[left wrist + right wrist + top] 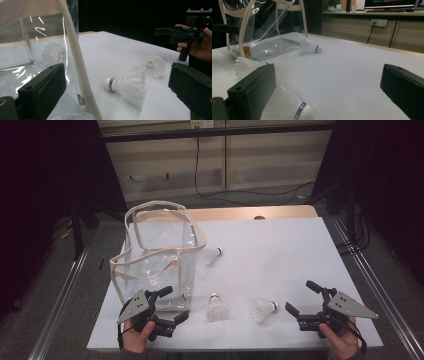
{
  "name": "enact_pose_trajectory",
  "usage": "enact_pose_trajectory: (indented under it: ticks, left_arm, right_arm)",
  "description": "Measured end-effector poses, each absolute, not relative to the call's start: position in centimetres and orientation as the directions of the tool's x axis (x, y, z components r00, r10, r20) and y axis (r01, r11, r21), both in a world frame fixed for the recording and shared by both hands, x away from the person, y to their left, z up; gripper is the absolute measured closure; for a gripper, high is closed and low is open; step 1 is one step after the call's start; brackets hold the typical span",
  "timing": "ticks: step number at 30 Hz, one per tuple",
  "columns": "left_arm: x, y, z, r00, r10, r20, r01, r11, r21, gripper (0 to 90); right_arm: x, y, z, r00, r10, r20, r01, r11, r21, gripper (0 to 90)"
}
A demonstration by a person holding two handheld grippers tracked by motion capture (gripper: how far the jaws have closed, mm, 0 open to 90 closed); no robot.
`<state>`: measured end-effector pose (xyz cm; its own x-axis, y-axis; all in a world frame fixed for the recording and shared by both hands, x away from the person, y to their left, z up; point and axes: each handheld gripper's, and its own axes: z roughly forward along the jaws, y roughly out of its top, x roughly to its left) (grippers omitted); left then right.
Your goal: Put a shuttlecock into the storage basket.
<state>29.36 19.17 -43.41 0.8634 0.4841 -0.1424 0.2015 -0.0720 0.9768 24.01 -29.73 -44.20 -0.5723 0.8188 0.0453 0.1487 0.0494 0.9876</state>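
A clear bag (160, 255) with beige trim stands open on the left of the white table (280, 250). Three white shuttlecocks lie on the table: one (212, 255) beside the bag's right wall and two near the front, one (217, 308) left and one (261, 309) right. My left gripper (173, 304) is open at the bag's front corner, nothing between its jaws. In the left gripper view the bag's strap (77, 62) hangs close ahead, and a shuttlecock (127, 87) lies beyond. My right gripper (301, 296) is open and empty, with a shuttlecock (292, 105) by its left jaw.
A wooden strip (240, 213) edges the table's far side. Metal rails (370, 285) run along both sides of the table. A black cable (235, 195) lies on the floor behind it. Dark curtains hang at left and right.
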Motion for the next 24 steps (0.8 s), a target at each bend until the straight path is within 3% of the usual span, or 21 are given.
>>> enact_pose_trajectory:
  ticks: [24]
  left_arm:
    - [29.3,17.9,-43.3,0.893,0.431,-0.133,0.194,-0.101,0.976,1.7]
  right_arm:
    - [24.0,-29.7,-44.2,-0.575,0.817,0.044,0.147,0.05,0.988,0.0]
